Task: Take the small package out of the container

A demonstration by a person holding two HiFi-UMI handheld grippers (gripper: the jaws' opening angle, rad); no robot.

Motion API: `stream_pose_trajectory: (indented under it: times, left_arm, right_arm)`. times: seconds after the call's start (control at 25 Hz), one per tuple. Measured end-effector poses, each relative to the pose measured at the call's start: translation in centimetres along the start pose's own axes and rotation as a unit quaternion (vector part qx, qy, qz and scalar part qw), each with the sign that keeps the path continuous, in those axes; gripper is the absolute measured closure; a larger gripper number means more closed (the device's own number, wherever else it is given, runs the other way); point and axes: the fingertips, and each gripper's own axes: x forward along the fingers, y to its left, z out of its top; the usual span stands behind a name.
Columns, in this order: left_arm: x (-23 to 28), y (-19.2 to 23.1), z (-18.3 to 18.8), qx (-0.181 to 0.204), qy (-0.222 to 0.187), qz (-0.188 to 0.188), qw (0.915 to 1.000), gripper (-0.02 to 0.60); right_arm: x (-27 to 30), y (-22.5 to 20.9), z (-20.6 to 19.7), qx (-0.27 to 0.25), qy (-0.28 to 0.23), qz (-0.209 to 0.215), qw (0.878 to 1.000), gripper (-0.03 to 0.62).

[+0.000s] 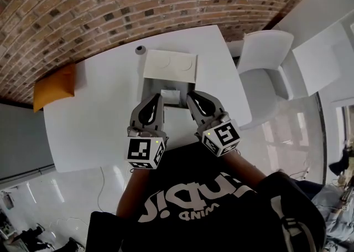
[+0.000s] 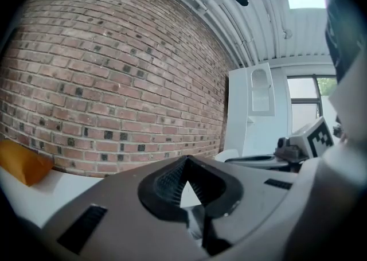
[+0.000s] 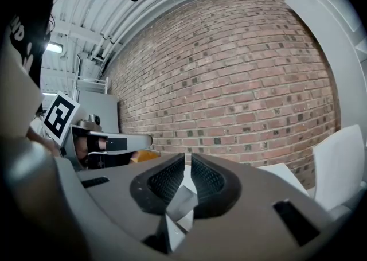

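A grey open container (image 1: 148, 88) sits mid-table with its white lid (image 1: 170, 66) folded back behind it. Inside lies a small white package (image 1: 170, 96). My left gripper (image 1: 159, 98) hovers at the container's near left edge, and its tips meet, so it is shut and empty (image 2: 184, 161). My right gripper (image 1: 191, 98) hovers at the near right edge, just right of the package. Its jaws are shut to a thin slit with nothing between them (image 3: 187, 161). Both grippers point almost level, toward the brick wall, so neither gripper view shows the package.
The white table (image 1: 99, 123) stands against a brick wall (image 1: 99, 7). An orange pouch (image 1: 53, 87) lies at its far left corner, and a small dark round object (image 1: 140, 50) sits behind the lid. White chairs (image 1: 265, 57) stand to the right.
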Motion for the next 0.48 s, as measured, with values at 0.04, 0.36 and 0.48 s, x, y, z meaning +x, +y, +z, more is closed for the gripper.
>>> stream_pose_trajectory:
  times: [0.04, 0.36, 0.48]
  left_arm:
    - [0.2, -0.1, 0.0, 0.000, 0.000, 0.000, 1.0000, 0.577]
    - [0.6, -0.5, -0.1, 0.003, 0.007, 0.003, 1.0000, 0.577]
    - [0.4, -0.1, -0.3, 0.003, 0.009, 0.007, 0.9999, 0.577]
  right_arm:
    - [0.1, -0.1, -0.1, 0.001, 0.004, 0.003, 1.000, 0.568]
    - [0.4, 0.2, -1.5, 0.005, 0.022, 0.026, 0.999, 0.473]
    - [0.6, 0.4, -1.6, 0.011, 0.024, 0.028, 0.999, 0.457]
